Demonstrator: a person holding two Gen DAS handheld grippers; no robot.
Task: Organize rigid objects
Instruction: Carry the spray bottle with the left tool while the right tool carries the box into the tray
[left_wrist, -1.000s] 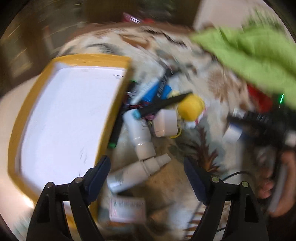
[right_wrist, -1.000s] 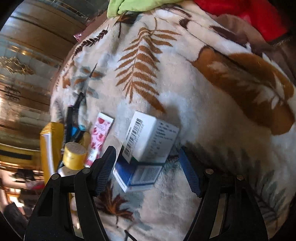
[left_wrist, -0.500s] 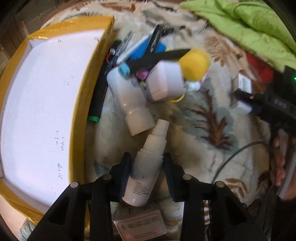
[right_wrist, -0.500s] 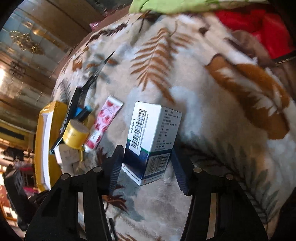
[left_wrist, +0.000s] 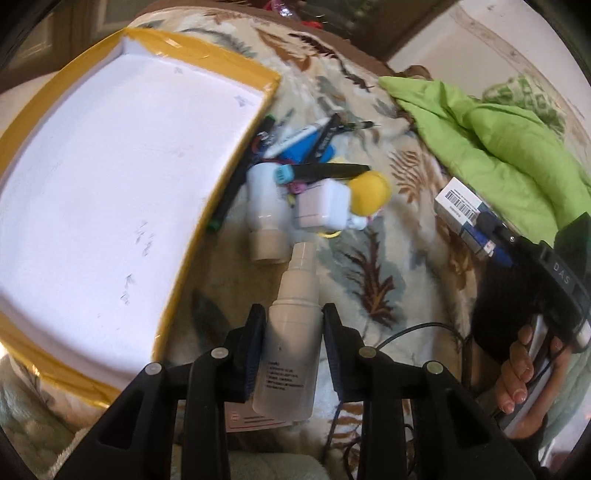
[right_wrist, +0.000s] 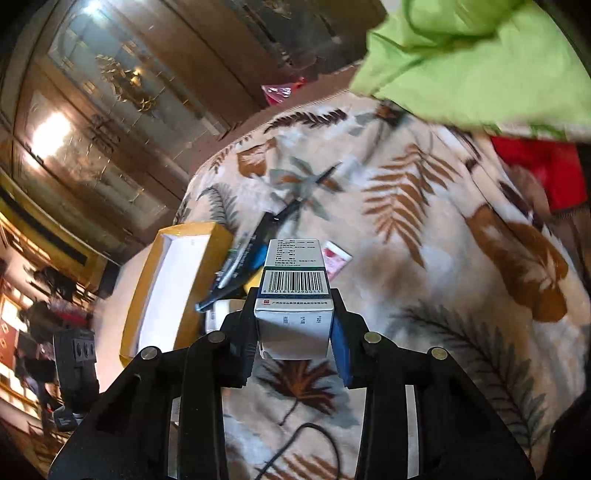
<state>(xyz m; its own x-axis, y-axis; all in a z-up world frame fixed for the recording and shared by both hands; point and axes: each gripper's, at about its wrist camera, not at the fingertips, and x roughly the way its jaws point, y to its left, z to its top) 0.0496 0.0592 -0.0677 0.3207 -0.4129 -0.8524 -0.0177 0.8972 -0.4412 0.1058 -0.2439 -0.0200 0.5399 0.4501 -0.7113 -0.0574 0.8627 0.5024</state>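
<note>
My left claw (left_wrist: 293, 343) closing on the spray bottle (left_wrist: 291, 332), right claw (right_wrist: 295, 325) closing on the medicine box (right_wrist: 293, 306): the smooth round bottle may slip before reaching the yellow-rimmed tray (left_wrist: 207, 55).

The right gripper (left_wrist: 491, 236) body reads "DAS"; the carton (right_wrist: 293, 295) bears a barcode numbered 6901616290011.

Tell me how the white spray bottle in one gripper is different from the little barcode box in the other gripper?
The spray bottle is round and tapers to a narrow nozzle; the barcode box is square-cornered. The bottle is nearly plain white with a little print; the box has a big barcode and a dark blue-green band. The bottle sits in the left gripper, the box in the right gripper. Both are small, mostly white, and pinched between closing fingers.
</note>
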